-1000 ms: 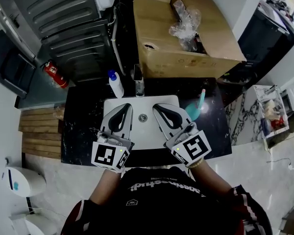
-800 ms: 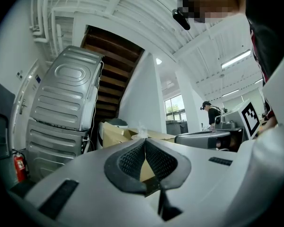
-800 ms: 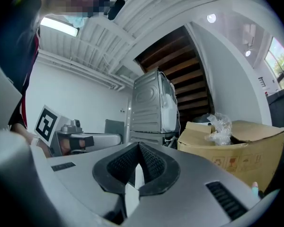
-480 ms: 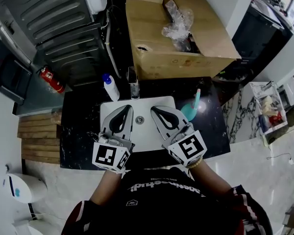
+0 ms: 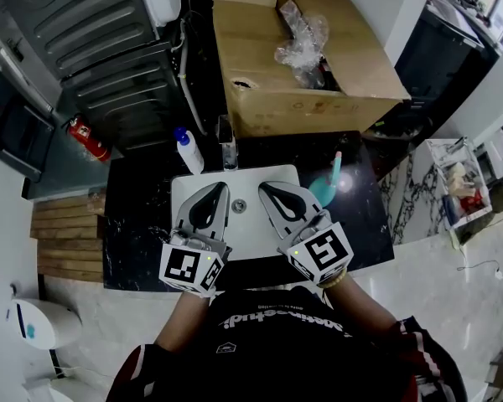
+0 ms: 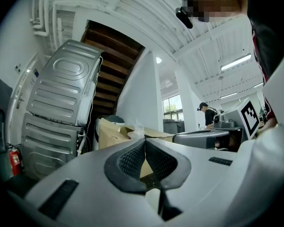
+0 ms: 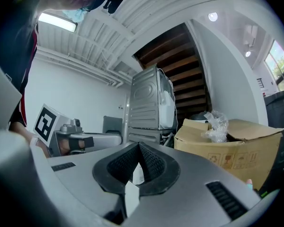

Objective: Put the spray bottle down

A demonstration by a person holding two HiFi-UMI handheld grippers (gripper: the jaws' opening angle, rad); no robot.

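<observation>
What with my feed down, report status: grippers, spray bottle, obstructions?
Left gripper shut, empty. Right gripper shut, empty. Teal spray bottle on counter right of sink, clear of both. Nothing in the way.

I see the spray bottle on the table just right of the sink, a pump bottle at the sink's back left, and a cardboard box behind both.

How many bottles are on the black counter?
2: a white blue-capped bottle left of the tap, and a teal spray bottle right of the sink. Others may be hidden.
</observation>
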